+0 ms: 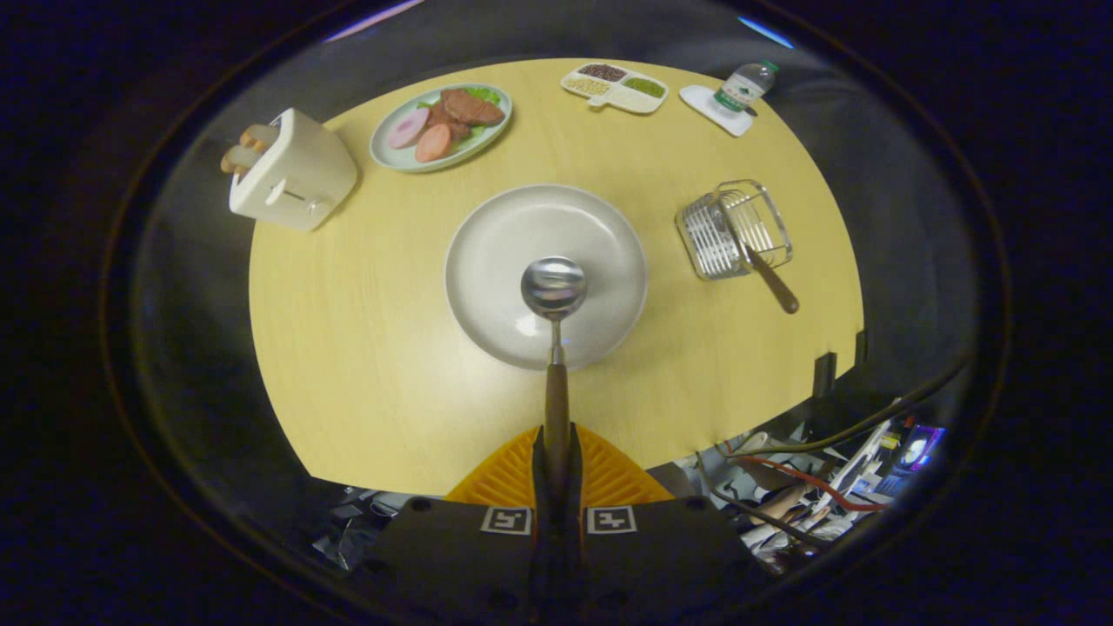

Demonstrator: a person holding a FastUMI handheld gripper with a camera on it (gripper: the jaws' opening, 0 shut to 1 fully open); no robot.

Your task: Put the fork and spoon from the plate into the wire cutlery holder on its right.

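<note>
Both fingers of the gripper (556, 456) press on the wooden handle of the spoon (554, 287), jaws narrow around it. Spoon bowl hangs over the middle of the plate (487, 261), just ahead of the fingers. Right of the plate: wire holder (726, 235) with the fork (769, 276) leaning in it, handle sticking out. Farther off: toaster (294, 172), dish of sliced meat (442, 129), divided tray (615, 87), bottle (744, 87)

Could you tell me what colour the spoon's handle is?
Brown, wood-like, on the spoon; gripper view.
</note>
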